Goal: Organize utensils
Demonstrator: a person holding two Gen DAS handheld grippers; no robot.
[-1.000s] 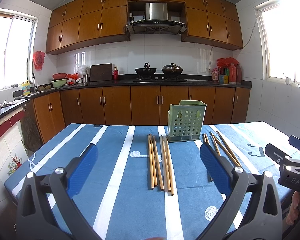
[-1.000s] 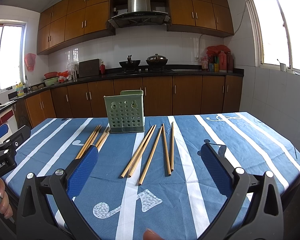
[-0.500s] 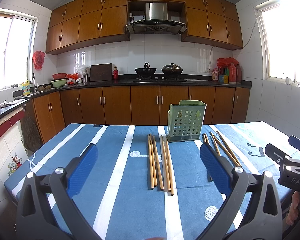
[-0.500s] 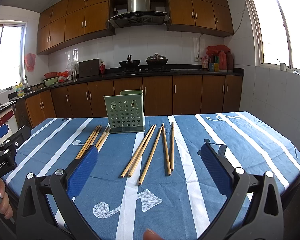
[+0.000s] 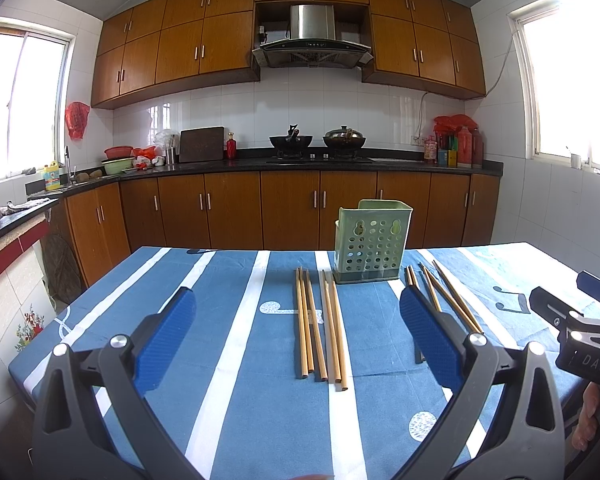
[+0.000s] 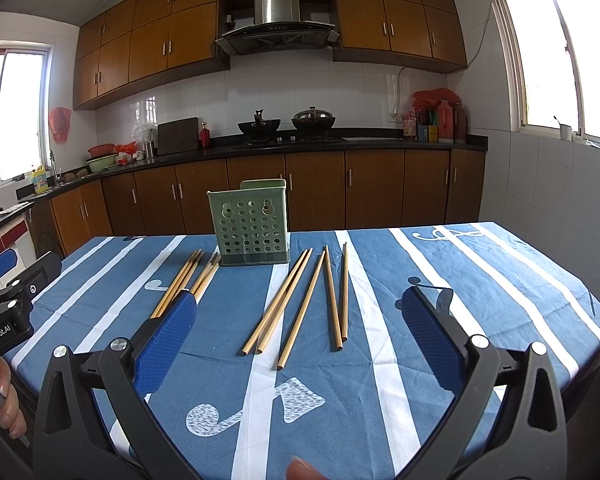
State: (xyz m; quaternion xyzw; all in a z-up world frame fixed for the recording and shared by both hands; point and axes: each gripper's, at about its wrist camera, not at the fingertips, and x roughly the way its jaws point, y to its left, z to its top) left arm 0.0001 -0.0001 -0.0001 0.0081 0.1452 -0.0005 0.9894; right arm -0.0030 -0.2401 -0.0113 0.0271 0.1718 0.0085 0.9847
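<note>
A green perforated utensil holder (image 5: 371, 242) (image 6: 251, 230) stands upright at the far middle of the table. Several wooden chopsticks (image 5: 320, 322) lie in a bundle left of it, and another bundle of chopsticks (image 5: 444, 296) lies to its right. In the right wrist view the right-hand chopsticks (image 6: 304, 300) fan out ahead and the left-hand chopsticks (image 6: 186, 280) lie beyond my left finger. My left gripper (image 5: 298, 340) and my right gripper (image 6: 298, 334) both hover open and empty over the near edge.
The table carries a blue cloth with white stripes (image 5: 236, 340) (image 6: 460, 280). Each gripper shows at the other view's edge, held in a hand (image 5: 588, 412) (image 6: 8, 404). Brown kitchen cabinets (image 5: 292, 208), a counter and a stove stand behind the table.
</note>
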